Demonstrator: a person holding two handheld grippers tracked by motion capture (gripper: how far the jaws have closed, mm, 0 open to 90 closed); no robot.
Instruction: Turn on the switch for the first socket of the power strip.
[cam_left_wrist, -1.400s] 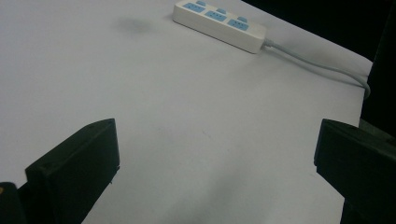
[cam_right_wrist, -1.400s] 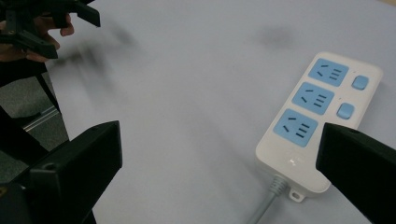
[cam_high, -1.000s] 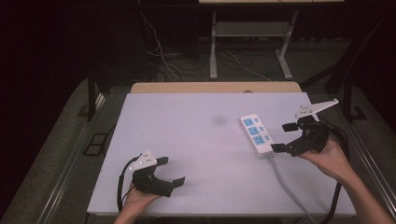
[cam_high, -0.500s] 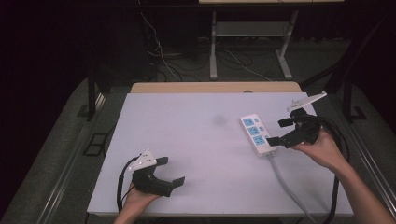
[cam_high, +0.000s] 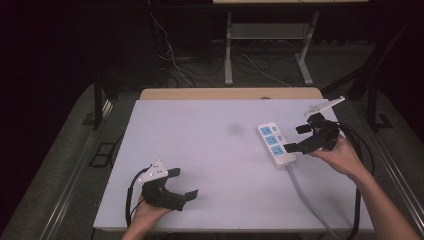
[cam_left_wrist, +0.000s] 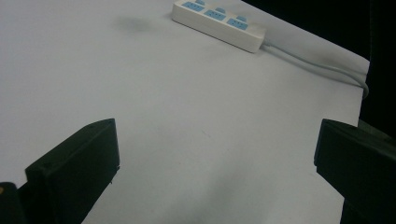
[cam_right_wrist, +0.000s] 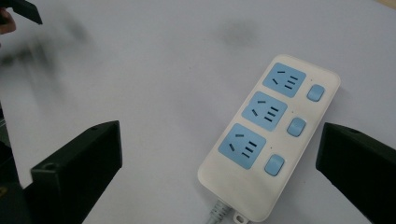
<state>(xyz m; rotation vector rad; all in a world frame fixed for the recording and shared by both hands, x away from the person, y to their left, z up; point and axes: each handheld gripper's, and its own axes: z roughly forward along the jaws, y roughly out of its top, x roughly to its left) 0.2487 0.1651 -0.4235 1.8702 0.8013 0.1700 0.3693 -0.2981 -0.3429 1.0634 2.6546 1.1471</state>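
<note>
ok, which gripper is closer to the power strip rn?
Right. The right gripper hangs open just beside the power strip, at its cable end. The left gripper sits open at the table's near left, far across from it.

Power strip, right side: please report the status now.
Right gripper open, hovering beside power strip, not touching. Left gripper open, idle at near table edge. Nothing in the way.

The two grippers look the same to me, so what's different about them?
The right gripper is held just beside the power strip, its jaws pointed at it; the left gripper sits far from it near the table's front edge. The right gripper is lifted in its hand; the left looks low on the table. Both are black, with jaws open and holding nothing.
</note>
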